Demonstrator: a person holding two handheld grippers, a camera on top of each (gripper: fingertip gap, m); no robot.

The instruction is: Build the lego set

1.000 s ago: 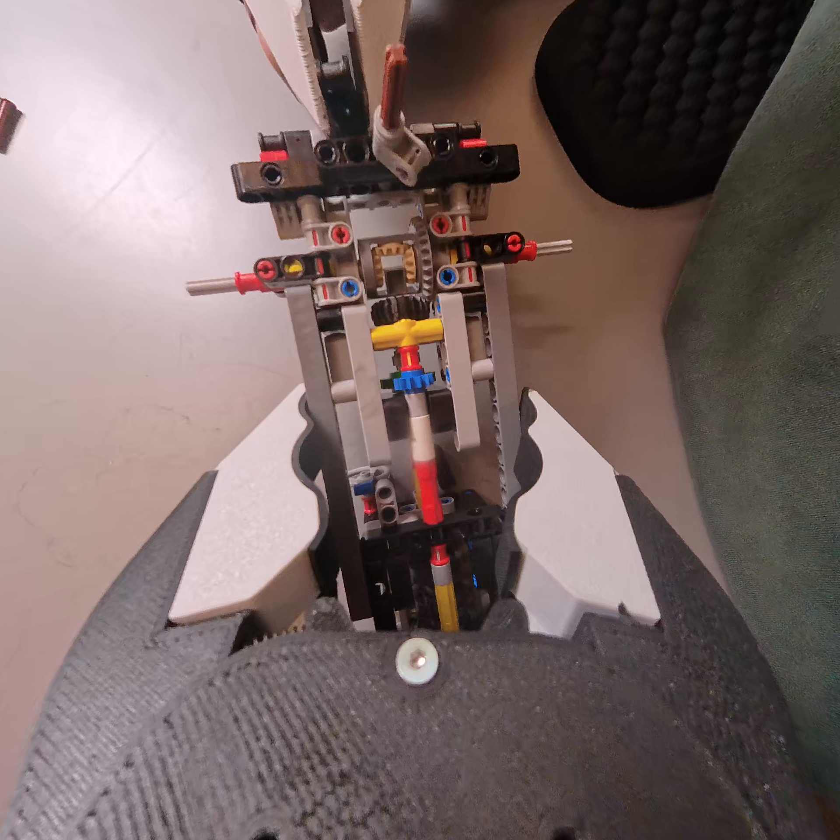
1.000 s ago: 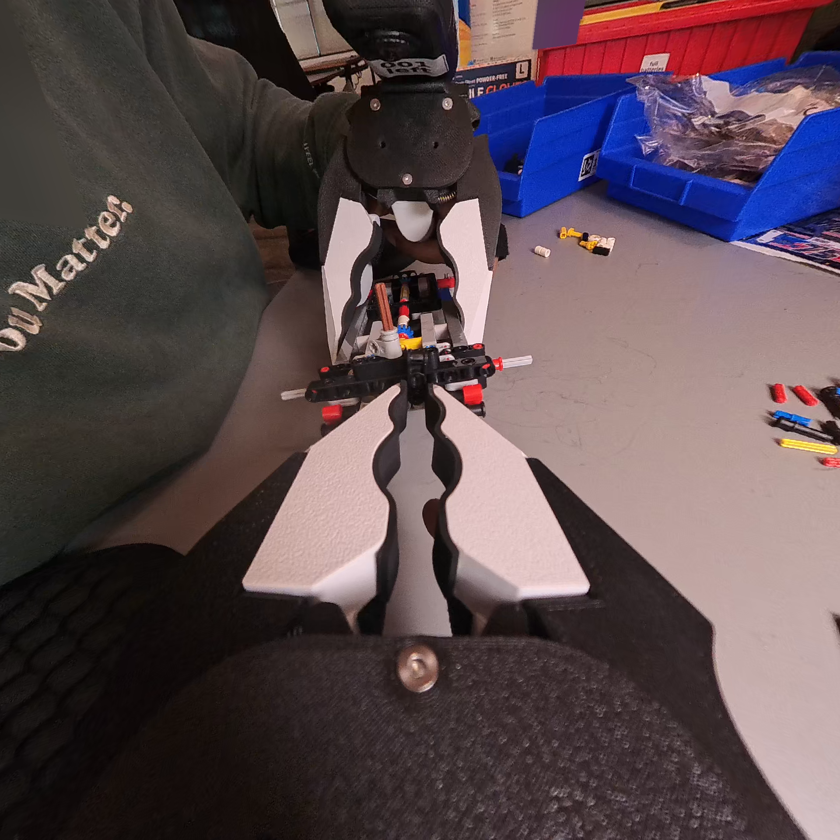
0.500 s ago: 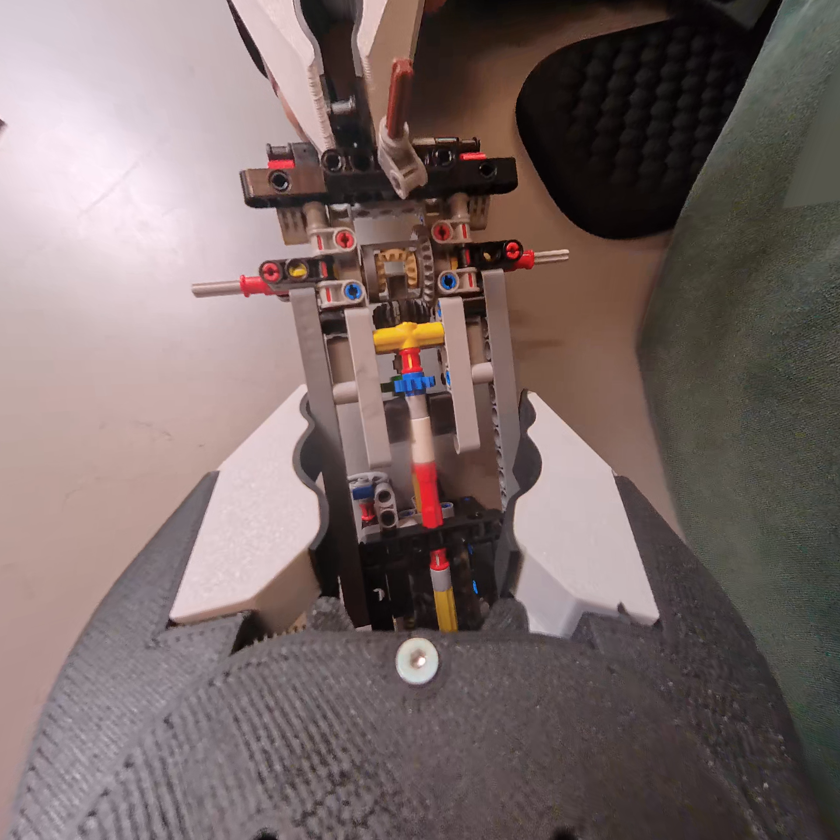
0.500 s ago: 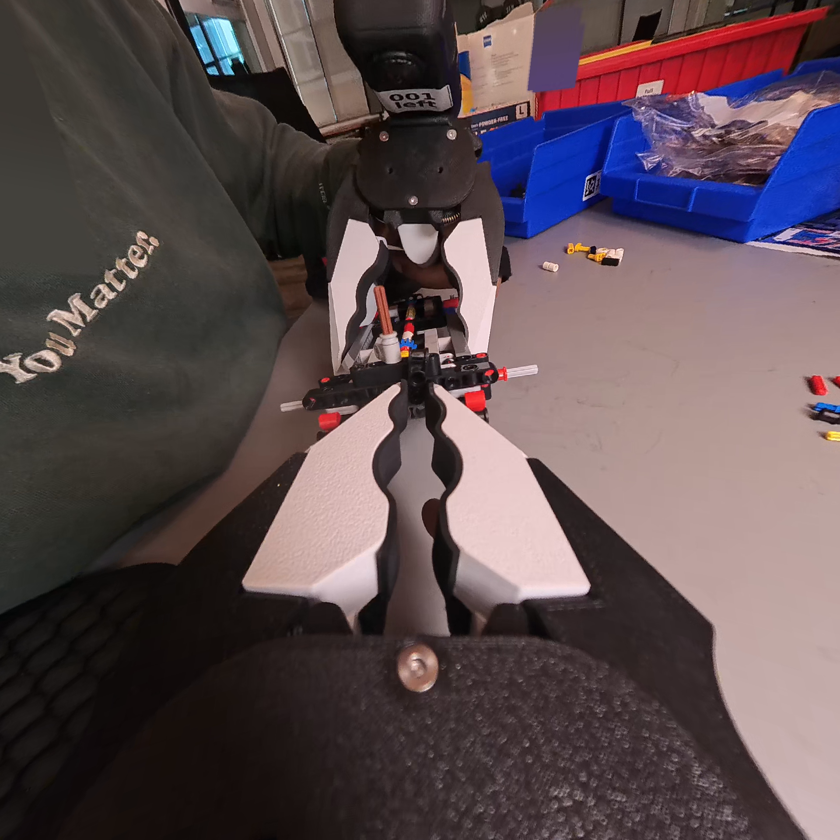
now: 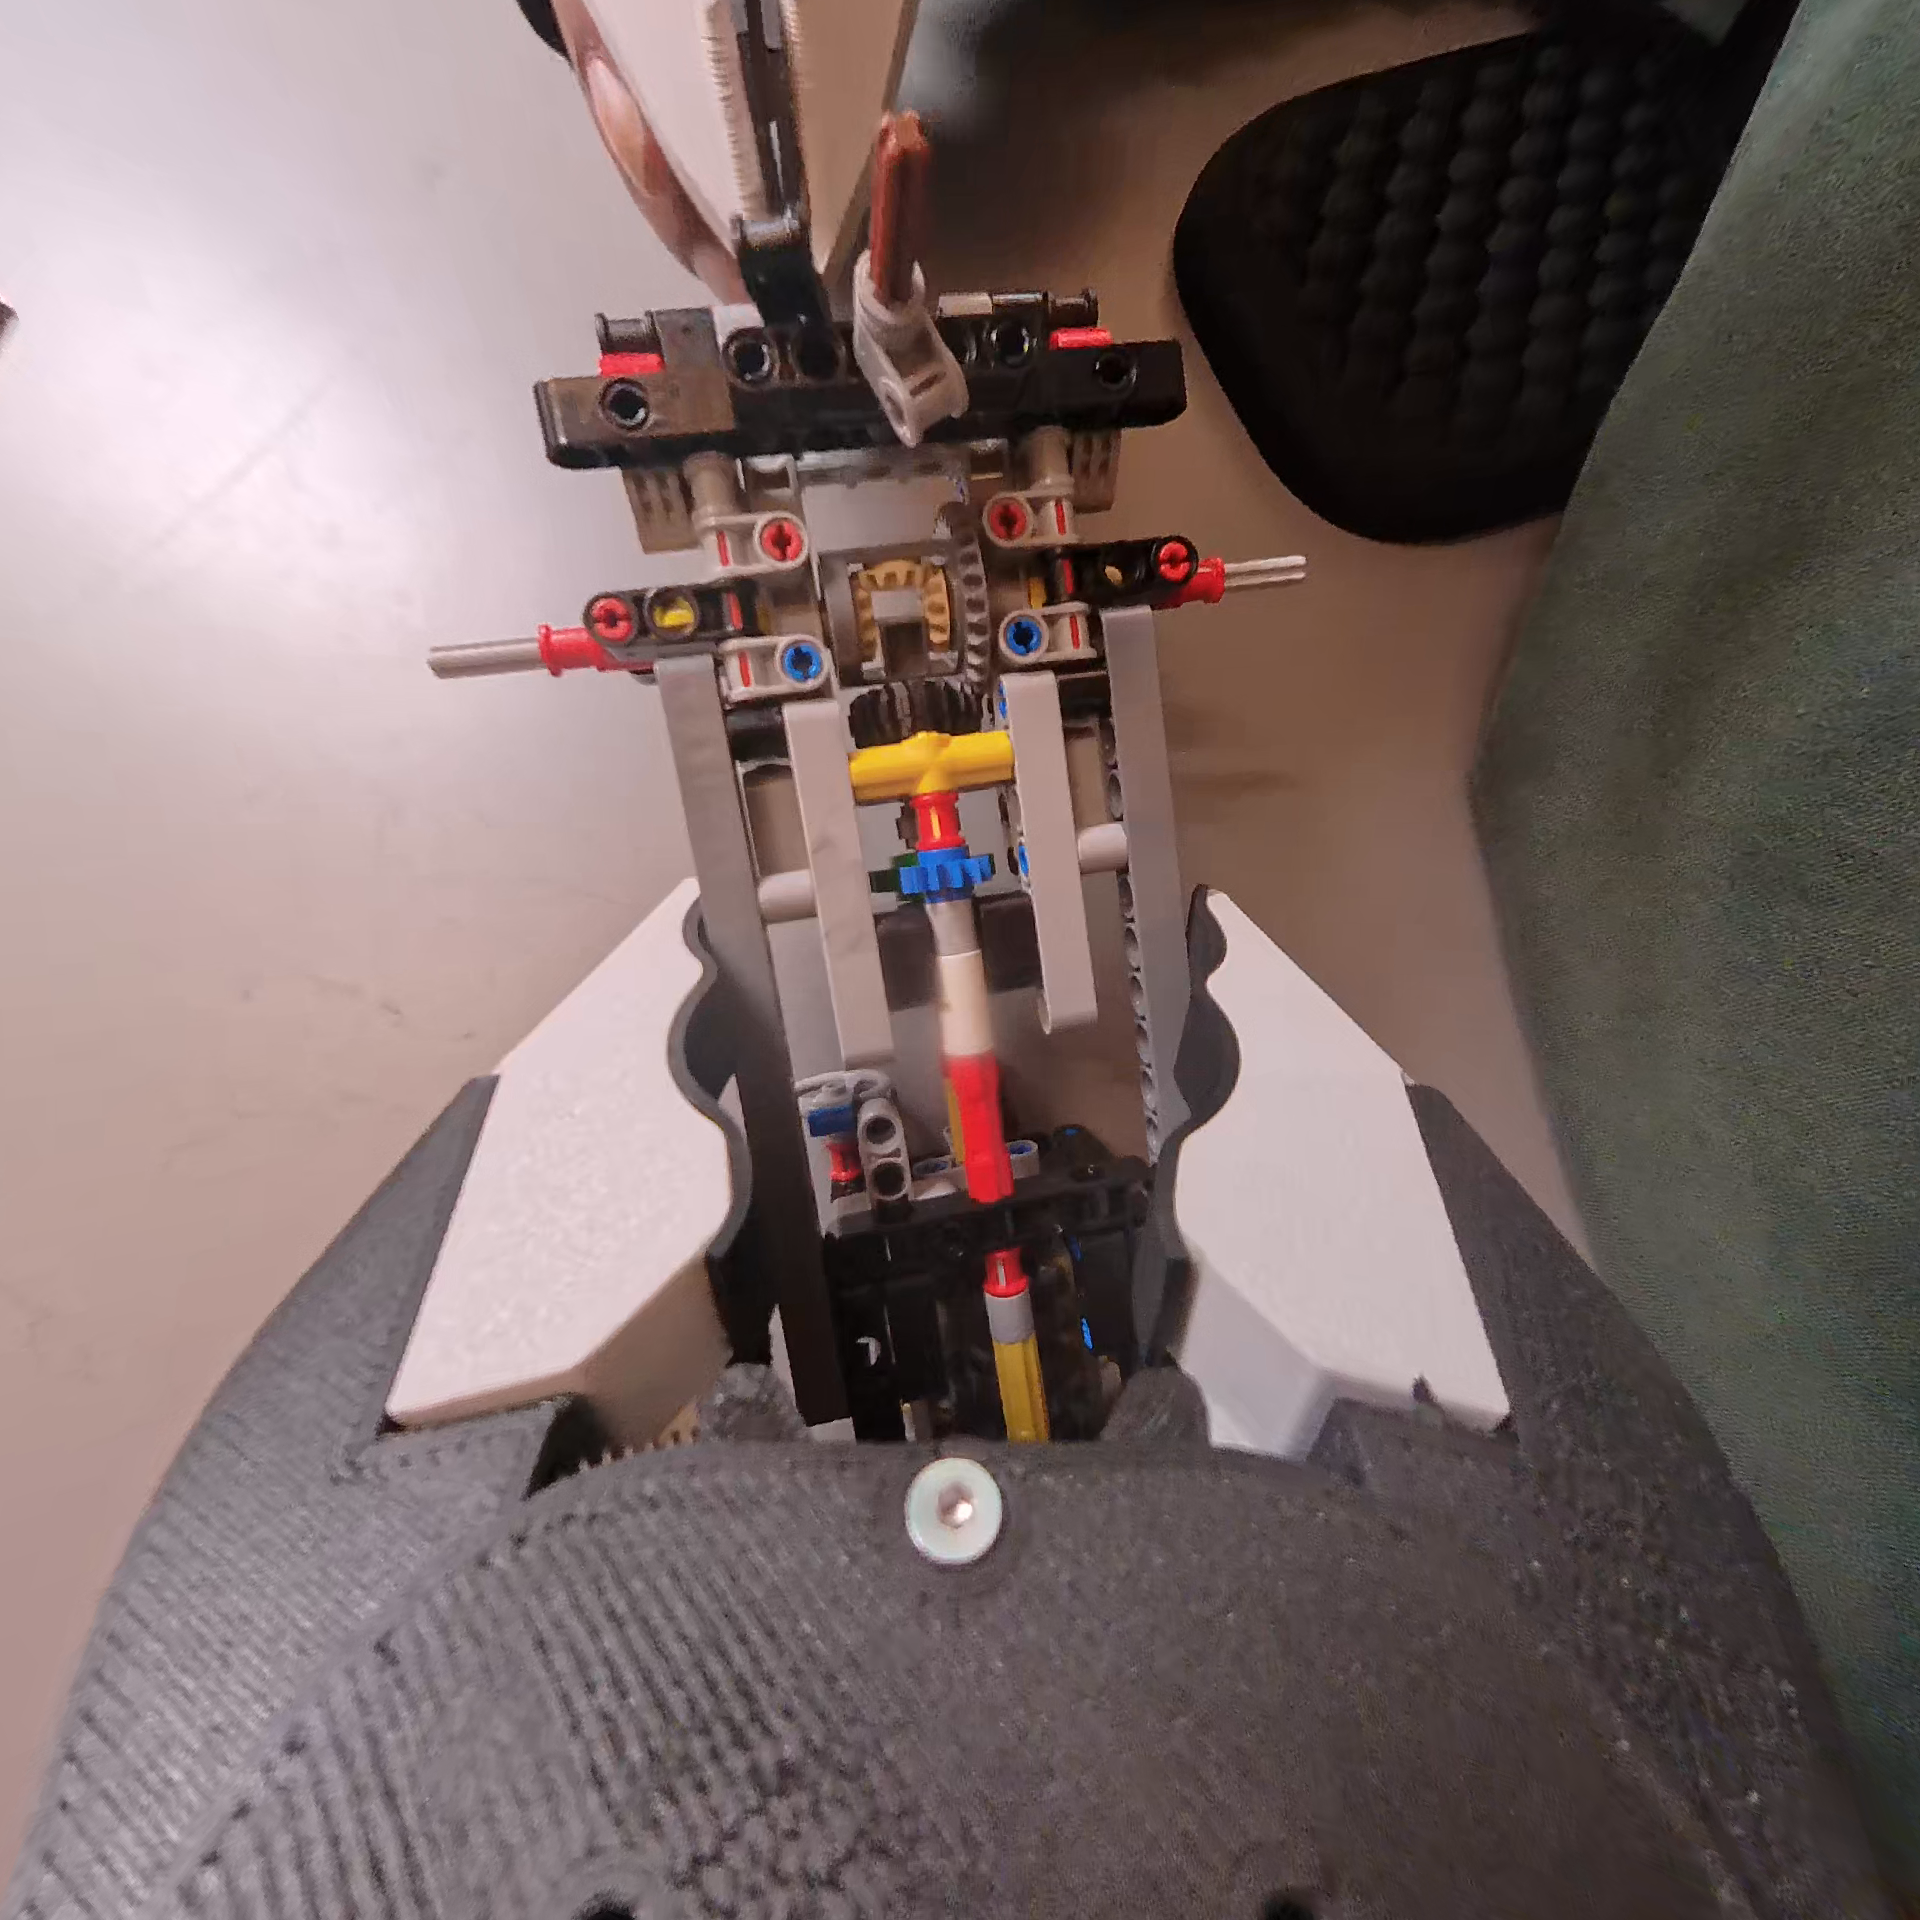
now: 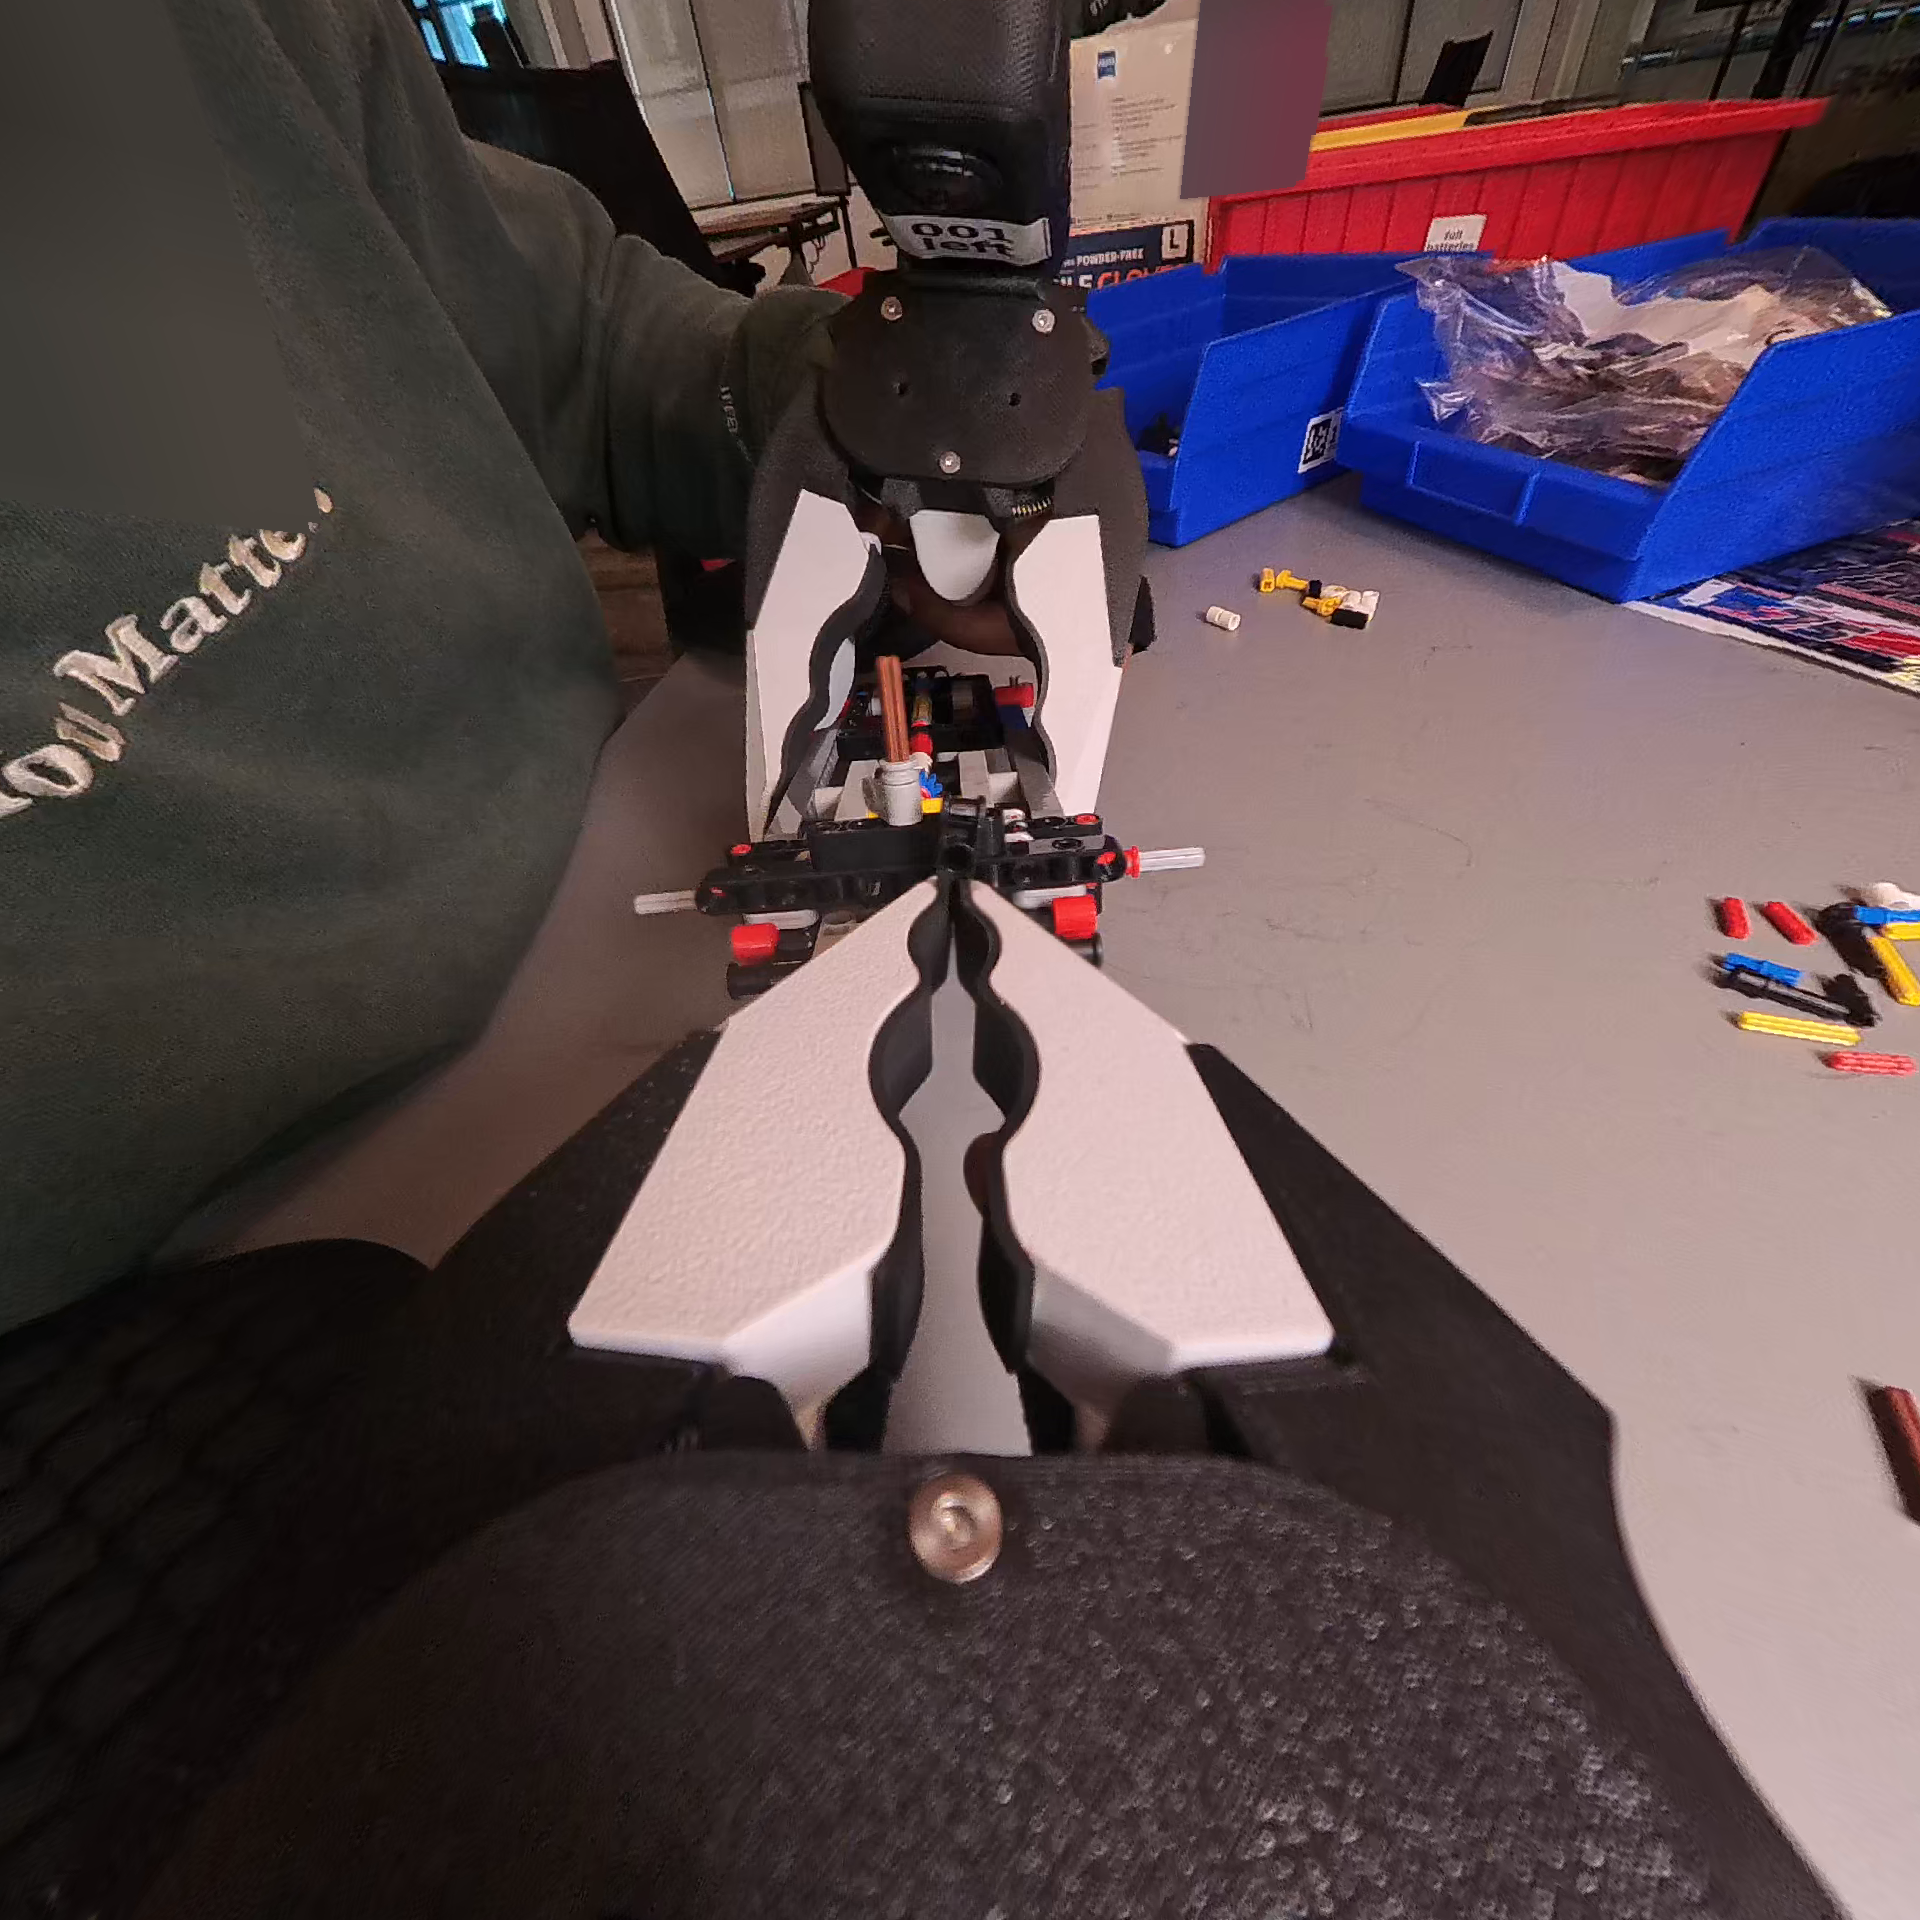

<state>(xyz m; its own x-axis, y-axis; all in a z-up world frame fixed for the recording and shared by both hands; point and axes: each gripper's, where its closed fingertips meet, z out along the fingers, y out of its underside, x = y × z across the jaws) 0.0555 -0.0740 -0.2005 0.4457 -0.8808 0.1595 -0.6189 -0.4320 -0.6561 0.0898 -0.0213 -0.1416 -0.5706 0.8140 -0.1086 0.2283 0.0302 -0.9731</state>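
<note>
The lego chassis (image 5: pixel 935 790), grey beams with a black front beam, red, yellow and blue parts along its middle, is clamped between the fingers of my left gripper (image 5: pixel 951 935). A brown axle (image 5: pixel 896 208) stands in a grey connector on the front beam. My right gripper (image 6: pixel 951 894) faces the chassis (image 6: pixel 914 862) head on. Its tips are shut on a small black piece (image 6: pixel 961 831) at the middle of the front beam. In the left wrist view that piece (image 5: pixel 779 260) is pinched between the right gripper's white fingers (image 5: pixel 665 156). The left gripper also shows in the right wrist view (image 6: pixel 945 623).
A person in a green sweatshirt (image 6: pixel 260 623) is close on the left. Blue bins (image 6: pixel 1558 488) and a red bin (image 6: pixel 1507 177) stand at the back right. Loose small parts (image 6: pixel 1818 977) lie on the grey table to the right, more (image 6: pixel 1320 597) near the bins. A black knobbly pad (image 5: pixel 1434 260) lies beside the chassis. Across from one pair of fingers to the other is roughly 9 centimeters.
The right gripper's tips have drawn closer together on the small black piece at the front beam. Both grippers and the chassis have shifted slightly. The left gripper keeps its hold.
</note>
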